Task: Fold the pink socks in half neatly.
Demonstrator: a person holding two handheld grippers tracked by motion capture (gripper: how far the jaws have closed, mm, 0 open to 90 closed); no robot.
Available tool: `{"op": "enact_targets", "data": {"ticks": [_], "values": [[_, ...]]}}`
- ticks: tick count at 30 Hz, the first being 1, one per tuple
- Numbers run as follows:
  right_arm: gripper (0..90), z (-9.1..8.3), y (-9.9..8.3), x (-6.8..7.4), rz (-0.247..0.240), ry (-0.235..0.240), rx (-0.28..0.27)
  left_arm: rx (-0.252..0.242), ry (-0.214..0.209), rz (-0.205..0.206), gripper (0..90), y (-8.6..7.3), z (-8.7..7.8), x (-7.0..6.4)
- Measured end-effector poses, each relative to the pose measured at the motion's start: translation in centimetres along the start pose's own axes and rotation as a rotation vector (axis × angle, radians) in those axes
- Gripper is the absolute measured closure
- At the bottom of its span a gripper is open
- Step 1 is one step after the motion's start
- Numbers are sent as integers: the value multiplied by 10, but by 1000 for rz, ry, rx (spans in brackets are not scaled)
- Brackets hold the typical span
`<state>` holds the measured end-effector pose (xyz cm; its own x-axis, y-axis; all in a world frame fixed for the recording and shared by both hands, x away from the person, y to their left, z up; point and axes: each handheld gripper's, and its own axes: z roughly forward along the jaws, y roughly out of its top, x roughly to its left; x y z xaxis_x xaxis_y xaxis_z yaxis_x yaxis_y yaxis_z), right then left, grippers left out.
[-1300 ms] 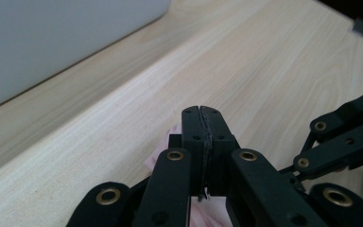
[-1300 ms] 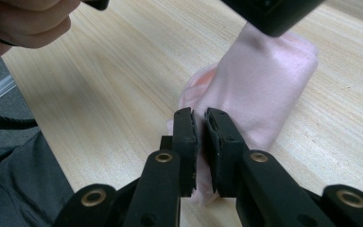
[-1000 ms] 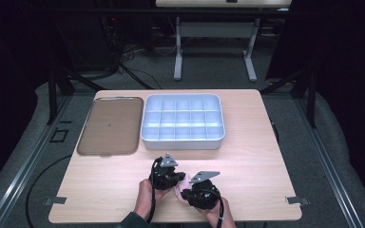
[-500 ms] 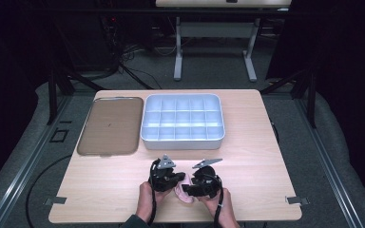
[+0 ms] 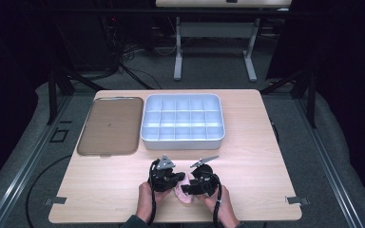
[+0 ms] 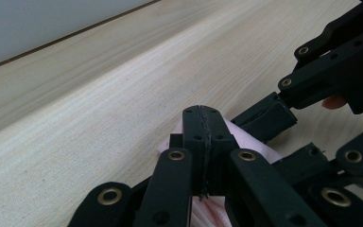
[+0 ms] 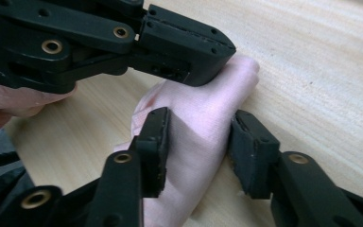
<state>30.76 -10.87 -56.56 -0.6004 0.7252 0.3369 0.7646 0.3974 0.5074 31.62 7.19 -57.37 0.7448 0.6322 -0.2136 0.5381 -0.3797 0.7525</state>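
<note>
Both grippers are met over a pink cloth (image 5: 184, 194) at the near edge of the table (image 5: 261, 156), close together and in front of the person's hands. The left gripper (image 6: 202, 124) is seen with its jaws pressed flat together, a thin seam alone being left between them; pink cloth shows just under and behind the closed tips, and a pinch of it appears to be held there. In the right gripper view the same closed jaws are laid on the upper end of the cloth. The right gripper (image 7: 198, 142) is held partly open, a pad being set at each side of the bunched cloth; the left pad (image 7: 155, 142) is touching the fabric, while the right pad (image 7: 248, 151) sits against or just beside it, which cannot be told for certain. The cloth is rested on the wood. Farther back, well apart from the grippers, a compartment box (image 5: 183, 122) and a brown tray (image 5: 108, 126) are placed side by side.
</note>
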Motion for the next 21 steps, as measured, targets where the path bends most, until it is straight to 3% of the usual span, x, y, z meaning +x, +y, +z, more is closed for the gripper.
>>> {"op": "enact_targets", "data": {"ticks": [3, 7, 10, 14, 19, 21], "values": [[653, -1, 3, -1, 0, 6, 36, -2, -19, -11, 899, 0, 0, 3], [691, 1, 3, -4, 40, 42, 16, -15, -38, -35, 899, -3, -1, 7], [706, 0, 8, -5, 10, 37, 62, 8, -41, -18, 898, 0, -2, 9], [723, 0, 10, -2, -2, 20, 71, -4, -37, -22, 886, -1, -3, 7], [738, 0, 6, -2, -5, 26, 41, -23, -11, -22, 746, 2, -13, 13], [740, -1, 6, -1, -12, 17, 43, -41, 14, -51, 637, 1, -22, 19]]}}
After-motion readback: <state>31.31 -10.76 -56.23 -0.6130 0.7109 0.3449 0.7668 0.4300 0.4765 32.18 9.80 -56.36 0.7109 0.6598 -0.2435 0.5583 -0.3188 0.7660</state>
